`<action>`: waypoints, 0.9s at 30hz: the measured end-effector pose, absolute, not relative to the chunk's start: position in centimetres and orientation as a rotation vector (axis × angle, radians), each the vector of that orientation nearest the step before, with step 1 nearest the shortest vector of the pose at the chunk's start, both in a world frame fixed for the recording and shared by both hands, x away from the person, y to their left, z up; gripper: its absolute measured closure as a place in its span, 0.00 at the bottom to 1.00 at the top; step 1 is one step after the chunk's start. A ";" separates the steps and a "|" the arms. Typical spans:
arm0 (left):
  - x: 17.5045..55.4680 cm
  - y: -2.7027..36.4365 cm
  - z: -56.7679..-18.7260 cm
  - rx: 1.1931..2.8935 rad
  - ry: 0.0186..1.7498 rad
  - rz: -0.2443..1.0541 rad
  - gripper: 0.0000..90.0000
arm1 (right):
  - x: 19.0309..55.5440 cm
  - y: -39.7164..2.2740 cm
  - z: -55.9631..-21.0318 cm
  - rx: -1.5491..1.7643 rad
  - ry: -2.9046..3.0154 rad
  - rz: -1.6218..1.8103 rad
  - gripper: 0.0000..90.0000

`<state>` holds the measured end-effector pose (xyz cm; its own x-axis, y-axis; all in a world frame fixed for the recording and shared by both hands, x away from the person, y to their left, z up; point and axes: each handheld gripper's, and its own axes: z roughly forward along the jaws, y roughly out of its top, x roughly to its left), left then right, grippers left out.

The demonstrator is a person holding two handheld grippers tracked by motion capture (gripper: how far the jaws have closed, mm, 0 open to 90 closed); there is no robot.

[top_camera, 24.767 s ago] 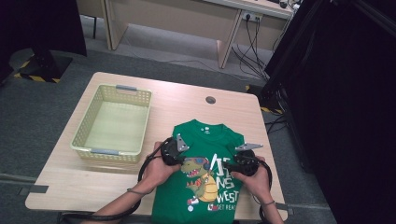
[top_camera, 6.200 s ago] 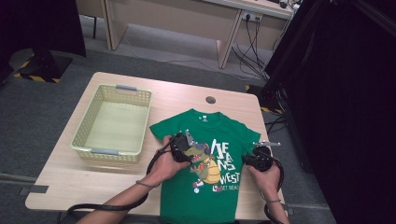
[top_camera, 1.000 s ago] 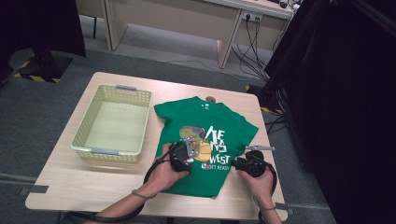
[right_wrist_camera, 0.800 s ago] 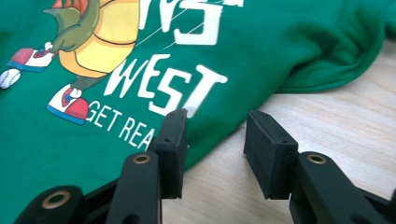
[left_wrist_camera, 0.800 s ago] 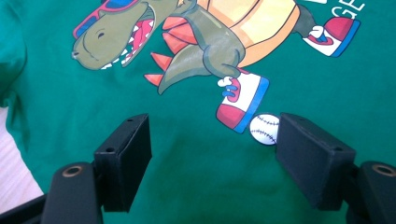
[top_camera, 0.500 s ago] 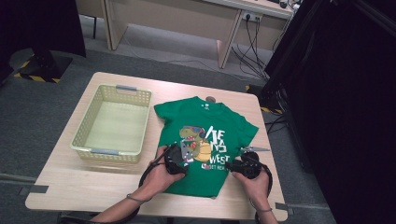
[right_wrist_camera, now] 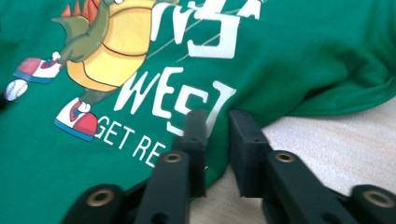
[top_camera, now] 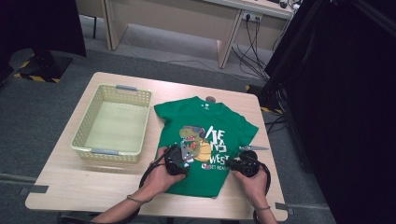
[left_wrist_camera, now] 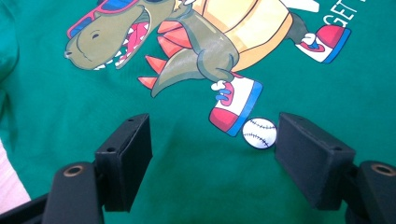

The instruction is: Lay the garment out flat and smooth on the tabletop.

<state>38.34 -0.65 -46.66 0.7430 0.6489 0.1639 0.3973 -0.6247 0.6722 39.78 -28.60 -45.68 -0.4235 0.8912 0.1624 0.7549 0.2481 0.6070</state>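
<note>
A green T-shirt (top_camera: 205,126) with a dinosaur print lies flat, front up, on the table. My left gripper (top_camera: 186,151) hovers over the print near the hem. In the left gripper view its jaws (left_wrist_camera: 212,140) stand wide open above the dinosaur's shoe and a small baseball, with nothing gripped. My right gripper (top_camera: 233,161) sits at the shirt's right hem corner. Its jaws (right_wrist_camera: 217,126) have just been closing and stand a narrow gap apart, with the shirt's (right_wrist_camera: 303,51) edge lying between them, not pinched.
A pale yellow plastic basket (top_camera: 84,126) stands empty on the left half of the wooden table (top_camera: 79,186). A small dark round spot (top_camera: 211,99) sits just past the collar. Bare tabletop (right_wrist_camera: 336,140) lies right of the hem; the table's right edge is close.
Since the oldest frames the shirt has slid farther up the table. Over the last second both hands hardly moved; the right gripper edged onto the hem.
</note>
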 end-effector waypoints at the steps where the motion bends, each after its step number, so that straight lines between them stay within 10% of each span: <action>1: 38.3 -0.7 -46.6 2.318 0.783 0.528 0.29 | 39.8 -28.6 -45.5 1.545 2.301 0.934 0.89; 17: 38.5 -0.9 -46.6 2.326 0.762 0.535 0.29 | 40.2 -27.7 -42.3 1.465 2.294 1.073 0.91; 27: 38.4 -1.0 -46.7 2.317 0.761 0.540 0.29 | 39.8 -29.3 -44.0 1.554 2.293 0.959 0.74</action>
